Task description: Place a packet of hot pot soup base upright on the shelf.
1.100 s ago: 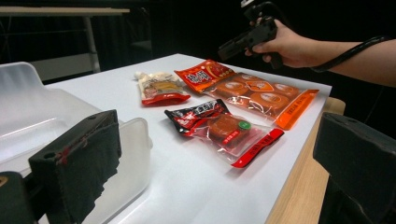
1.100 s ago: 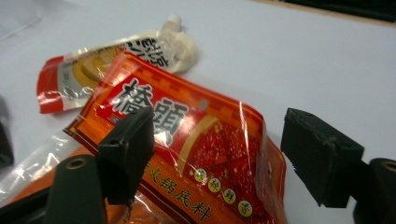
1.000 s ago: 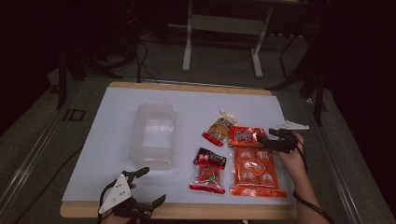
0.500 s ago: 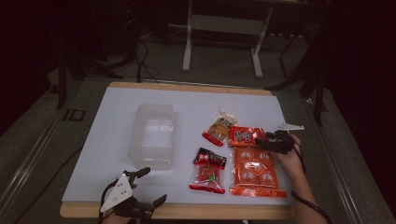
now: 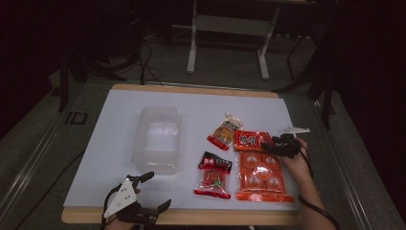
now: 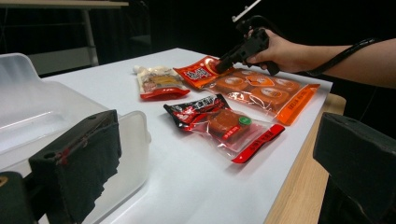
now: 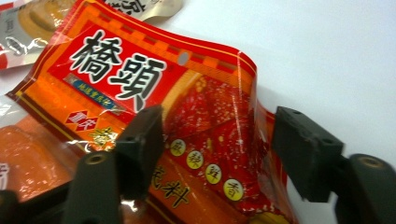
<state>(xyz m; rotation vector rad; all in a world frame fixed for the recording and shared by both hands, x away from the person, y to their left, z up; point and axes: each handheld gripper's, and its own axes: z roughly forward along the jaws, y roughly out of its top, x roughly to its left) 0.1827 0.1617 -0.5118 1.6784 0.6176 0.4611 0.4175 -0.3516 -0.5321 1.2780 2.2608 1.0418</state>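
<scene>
Right claw (image 5: 269, 143) closing astride red packet (image 5: 249, 140), lengthwise left-right

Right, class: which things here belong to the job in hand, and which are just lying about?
In the job:
right gripper, jaws closing around the packet
small red-orange snack packet

Lying about:
clear plastic tub
dark red packet
large orange packet
beige pouch
left gripper

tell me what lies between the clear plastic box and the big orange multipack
In the high view, the dark red snack packet lies on the white sheet between the clear plastic box and the big orange multipack.
</scene>
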